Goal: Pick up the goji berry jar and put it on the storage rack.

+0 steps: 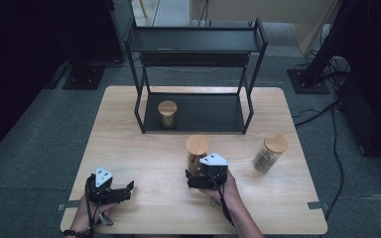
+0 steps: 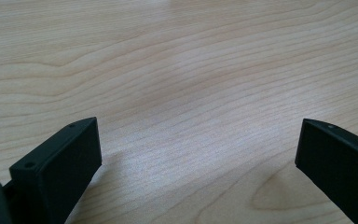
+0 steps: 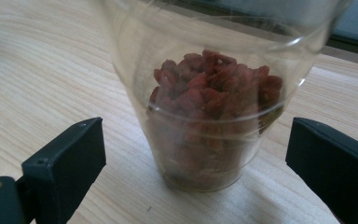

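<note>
**A:** High view: right claw (image 1: 204, 174) sits at the near side of the clear glass jar of red berries with a round wooden lid (image 1: 197, 152), mid-table (image 1: 144, 153). Left claw (image 1: 113, 191) rests near-left, hand low.

**B:** Left gripper view: jaws spread wide, nothing between, just wood.

**A:** Right gripper view: jaws released, flanking the jar (image 3: 214, 107), apart from the glass. I'd centre it, then squeeze low and level.

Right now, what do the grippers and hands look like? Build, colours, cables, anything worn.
Both are black handheld units with two blocky black jaws. The left gripper and right gripper each carry a pale grey three-cornered plate with dark dots. Black cables trail back along the forearms. A dark beaded bracelet sits on the left wrist.
</note>
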Demonstrator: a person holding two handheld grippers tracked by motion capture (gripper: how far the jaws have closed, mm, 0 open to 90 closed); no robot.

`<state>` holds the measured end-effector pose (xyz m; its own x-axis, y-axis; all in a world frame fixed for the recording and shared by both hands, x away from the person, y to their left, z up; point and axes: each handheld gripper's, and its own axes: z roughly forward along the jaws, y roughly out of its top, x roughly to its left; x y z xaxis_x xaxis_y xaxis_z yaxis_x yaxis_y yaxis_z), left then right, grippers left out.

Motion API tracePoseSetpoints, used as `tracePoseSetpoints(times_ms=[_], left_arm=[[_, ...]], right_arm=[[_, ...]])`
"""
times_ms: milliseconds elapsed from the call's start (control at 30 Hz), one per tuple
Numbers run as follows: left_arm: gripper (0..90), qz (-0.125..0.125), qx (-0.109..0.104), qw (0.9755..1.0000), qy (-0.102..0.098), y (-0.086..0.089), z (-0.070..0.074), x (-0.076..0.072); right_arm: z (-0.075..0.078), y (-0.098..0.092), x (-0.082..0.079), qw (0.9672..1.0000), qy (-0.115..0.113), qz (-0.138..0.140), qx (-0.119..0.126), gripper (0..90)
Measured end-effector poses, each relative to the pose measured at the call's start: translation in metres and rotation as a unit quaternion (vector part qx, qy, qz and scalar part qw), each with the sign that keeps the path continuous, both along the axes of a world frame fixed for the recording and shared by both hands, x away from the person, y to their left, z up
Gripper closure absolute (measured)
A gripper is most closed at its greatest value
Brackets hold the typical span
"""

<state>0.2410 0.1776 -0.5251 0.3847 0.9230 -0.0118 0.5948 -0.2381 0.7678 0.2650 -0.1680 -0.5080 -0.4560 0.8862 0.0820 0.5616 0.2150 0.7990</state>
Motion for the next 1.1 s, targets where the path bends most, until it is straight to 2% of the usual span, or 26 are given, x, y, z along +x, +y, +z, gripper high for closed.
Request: tracePoseSetpoints(times_ms=[267,733,1100], left_arm=[[0.5,-0.001,0.004,1.0,0.001,-0.001,0.0,0.0],[0.6,-0.001,0.002,1.0,0.002,0.0,0.0,0.001],[0.6,-0.001,-0.005,1.0,0.002,0.001,0.0,0.001]], right_arm=[[0.007,0.0,0.004,0.9999,0.003,-0.013,-0.002,7.8],[0.023,0.003,0.007,1.0,0.0,-0.008,-0.001,10.0],[0.026,0.007,0.013,0.9999,0.003,-0.016,-0.003,19.7]])
